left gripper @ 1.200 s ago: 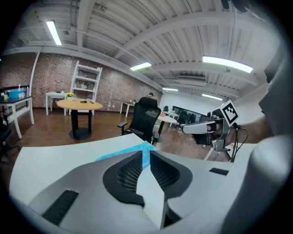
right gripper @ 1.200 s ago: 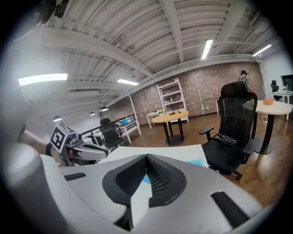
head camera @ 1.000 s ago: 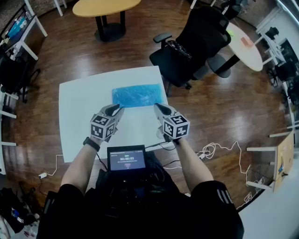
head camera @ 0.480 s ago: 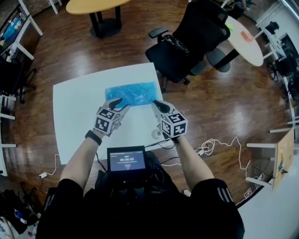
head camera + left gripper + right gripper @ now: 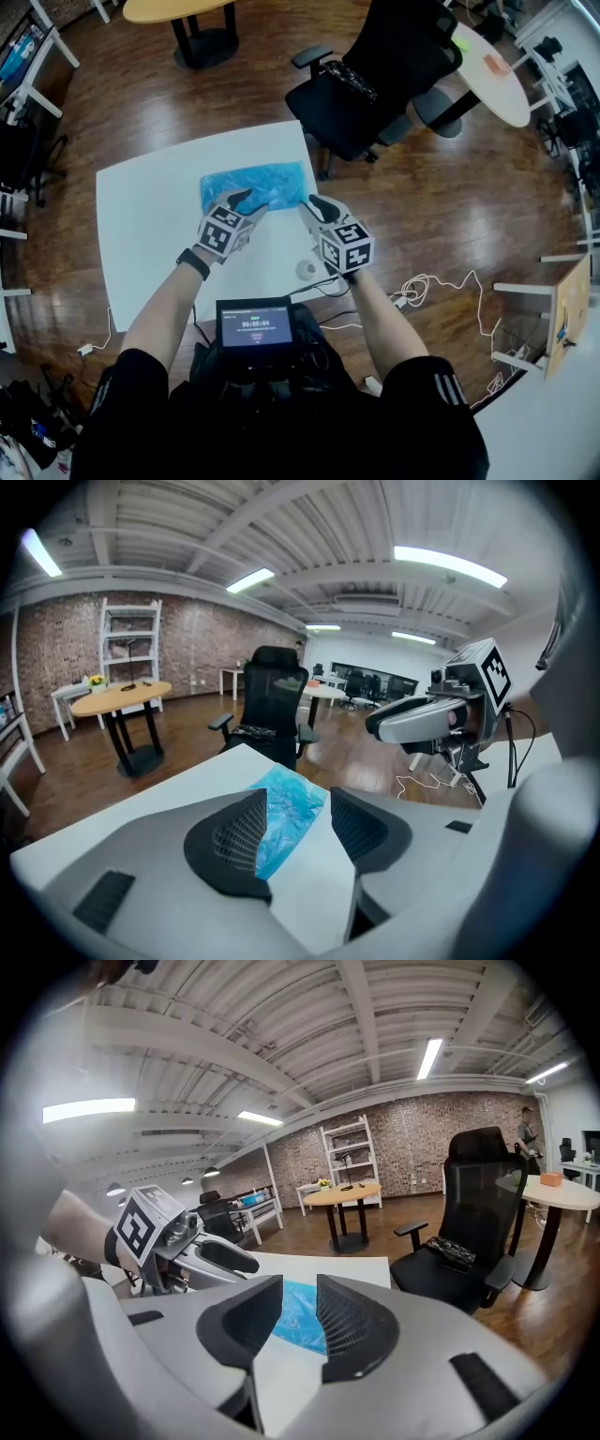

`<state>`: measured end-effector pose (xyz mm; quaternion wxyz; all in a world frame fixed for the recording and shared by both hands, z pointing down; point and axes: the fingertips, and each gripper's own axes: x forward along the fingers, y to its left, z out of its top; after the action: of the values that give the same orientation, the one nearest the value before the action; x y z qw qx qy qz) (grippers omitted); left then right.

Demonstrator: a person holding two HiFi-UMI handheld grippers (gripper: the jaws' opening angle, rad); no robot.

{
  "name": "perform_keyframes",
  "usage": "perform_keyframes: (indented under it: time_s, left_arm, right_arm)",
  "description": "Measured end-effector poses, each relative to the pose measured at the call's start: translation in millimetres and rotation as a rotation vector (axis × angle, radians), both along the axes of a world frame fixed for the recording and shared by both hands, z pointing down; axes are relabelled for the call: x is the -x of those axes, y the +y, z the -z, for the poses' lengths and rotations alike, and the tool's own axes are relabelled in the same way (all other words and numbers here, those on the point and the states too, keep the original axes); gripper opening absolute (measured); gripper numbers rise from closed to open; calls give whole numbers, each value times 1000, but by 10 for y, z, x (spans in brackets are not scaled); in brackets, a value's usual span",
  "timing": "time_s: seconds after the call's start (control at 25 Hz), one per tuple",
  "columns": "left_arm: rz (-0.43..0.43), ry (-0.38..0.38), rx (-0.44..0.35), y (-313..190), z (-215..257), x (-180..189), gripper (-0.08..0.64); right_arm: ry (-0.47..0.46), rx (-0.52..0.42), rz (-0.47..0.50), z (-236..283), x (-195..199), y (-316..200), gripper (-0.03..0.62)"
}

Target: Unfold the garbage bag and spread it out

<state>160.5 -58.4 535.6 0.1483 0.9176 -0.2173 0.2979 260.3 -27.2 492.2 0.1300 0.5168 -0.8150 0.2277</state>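
Left tool [image 5: 247, 200] and right tool [image 5: 310, 203], jaws just opening, empty, hover by the folded garbage bag [image 5: 258, 182].

The garbage bag [image 5: 251, 185] is a blue, slightly see-through plastic sheet, folded into a flat, long rectangle with a crinkled, glossy surface. It lies flat on the far half of the white table [image 5: 141, 234], its long sides running along the table's far edge. It sits closer to the far right corner than to the far left one, its right end near the table's right edge.
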Motion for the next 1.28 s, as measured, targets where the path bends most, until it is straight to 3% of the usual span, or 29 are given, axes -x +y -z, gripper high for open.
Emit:
perform_keyframes:
  time_s: [0.32,0.6,1.28]
  left_arm:
    - [-88,-101,47,115,-322,-446,218]
    - [-226,-288,-28,153,-887,-766,229]
    - [-346,-396,-28,201,-1613,-1180,190]
  right_arm:
    - [-15,20,-20,-149,-171,-8,137]
    - [-37,55,-59,-307,-354,9,137]
    - [-74,127,-104,-737,-518,89,137]
